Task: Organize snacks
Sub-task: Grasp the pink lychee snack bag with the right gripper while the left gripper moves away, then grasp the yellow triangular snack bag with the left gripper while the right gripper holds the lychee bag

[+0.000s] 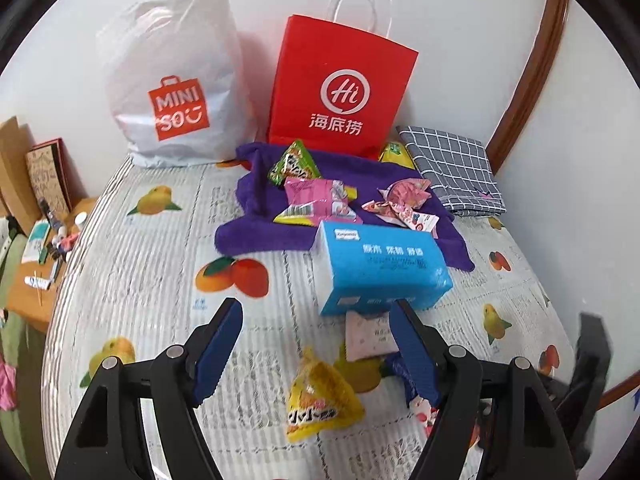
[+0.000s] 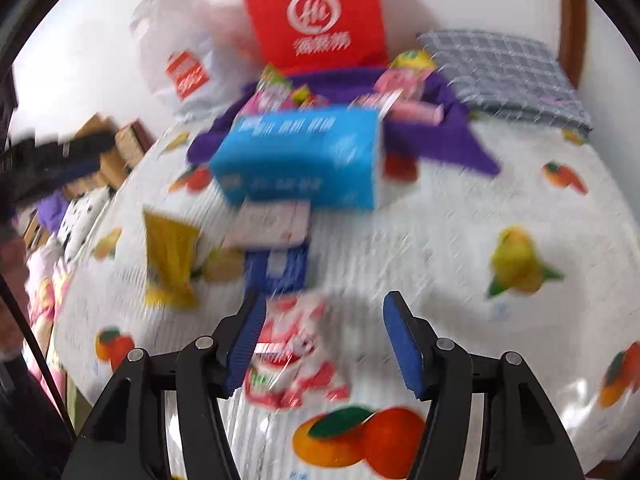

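With both tongs, left and right, spread and empty, I judged the yellow snack packet at six o'clock on the surface light, crinkly and slippery, best pinched at its top seam, and counted roughly nine snack packets, one blue tissue pack and two bags.

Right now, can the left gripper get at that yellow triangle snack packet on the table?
Probably yes. The left gripper is open, and the yellow triangular packet lies on the fruit-print tablecloth just ahead, between its fingers, with nothing on top. The pink-white packet sits close behind it but doesn't block the approach.
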### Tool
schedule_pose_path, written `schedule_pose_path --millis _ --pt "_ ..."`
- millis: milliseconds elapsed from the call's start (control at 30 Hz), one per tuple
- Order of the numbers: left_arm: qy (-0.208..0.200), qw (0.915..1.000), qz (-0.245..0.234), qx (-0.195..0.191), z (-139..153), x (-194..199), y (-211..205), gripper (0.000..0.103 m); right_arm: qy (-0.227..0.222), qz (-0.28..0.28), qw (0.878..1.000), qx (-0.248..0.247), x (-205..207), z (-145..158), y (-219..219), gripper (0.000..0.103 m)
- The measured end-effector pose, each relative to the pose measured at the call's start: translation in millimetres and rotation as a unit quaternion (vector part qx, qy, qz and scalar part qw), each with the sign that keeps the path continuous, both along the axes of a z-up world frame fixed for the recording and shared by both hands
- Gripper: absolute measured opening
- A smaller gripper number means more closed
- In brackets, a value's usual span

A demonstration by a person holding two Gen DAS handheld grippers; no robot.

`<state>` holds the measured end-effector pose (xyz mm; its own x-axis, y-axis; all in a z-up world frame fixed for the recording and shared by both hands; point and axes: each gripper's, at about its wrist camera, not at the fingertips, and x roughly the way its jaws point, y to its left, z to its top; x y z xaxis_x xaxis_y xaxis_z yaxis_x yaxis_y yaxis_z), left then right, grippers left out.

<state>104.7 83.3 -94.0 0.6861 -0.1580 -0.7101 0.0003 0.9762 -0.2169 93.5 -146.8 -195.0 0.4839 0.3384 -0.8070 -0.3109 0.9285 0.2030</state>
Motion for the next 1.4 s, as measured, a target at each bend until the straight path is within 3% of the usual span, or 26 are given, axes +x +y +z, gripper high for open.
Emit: schedule_pose_path --millis 133,333,400,500,700,900,1033,1100,1267,1400 --pt "0.006 1.0000 0.003 -0.005 -9.6 -7.7 4.9 0.074 0.009 0.020 1.000 0.001 -6.9 -20.0 13.0 0.065" --pt "0.016 0.9998 0.007 -0.008 -23.3 -13.9 12.3 0.074 -0.034 0.031 0.998 -0.051 -15.1 -26.1 32.7 0.072" --pt "0.019 0.9997 0.008 -0.013 -27.9 -13.9 14.0 0.074 -0.054 0.028 0.995 -0.076 -18.5 -28.2 37.8 0.067" --pt "0.028 0.9995 0.007 -0.014 -36.8 -12.5 12.3 0.074 -0.059 0.018 0.996 -0.068 -17.5 -26.9 32.1 0.054" --pt "0.036 0.9988 -0.017 -0.028 -53.3 -11.1 -1.0 0.074 -0.076 -0.013 0.996 -0.047 -14.0 -12.5 1.4 0.052" --pt "0.066 0.9977 -0.015 -0.008 -83.7 -1.0 -16.3 0.074 -0.116 -0.081 0.988 -0.061 6.3 -4.7 -34.5 0.052" --pt "0.065 0.9978 -0.016 0.005 -98.4 0.2 -20.6 0.074 -0.099 -0.104 0.988 -0.063 27.6 -18.5 -50.9 0.052" --pt "0.054 0.9983 -0.018 0.007 -101.7 0.7 -21.2 0.074 -0.061 -0.106 0.991 -0.052 40.3 -29.4 -56.1 0.052" --pt "0.032 0.9992 -0.017 0.015 -106.4 7.1 -22.0 0.056 -0.055 -0.102 0.992 -0.039 41.9 -29.3 -58.5 0.053" --pt "0.025 0.9994 -0.014 0.018 -107.9 13.5 -22.9 0.054 -0.054 -0.102 0.993 -0.035 41.0 -30.8 -59.2 0.053"
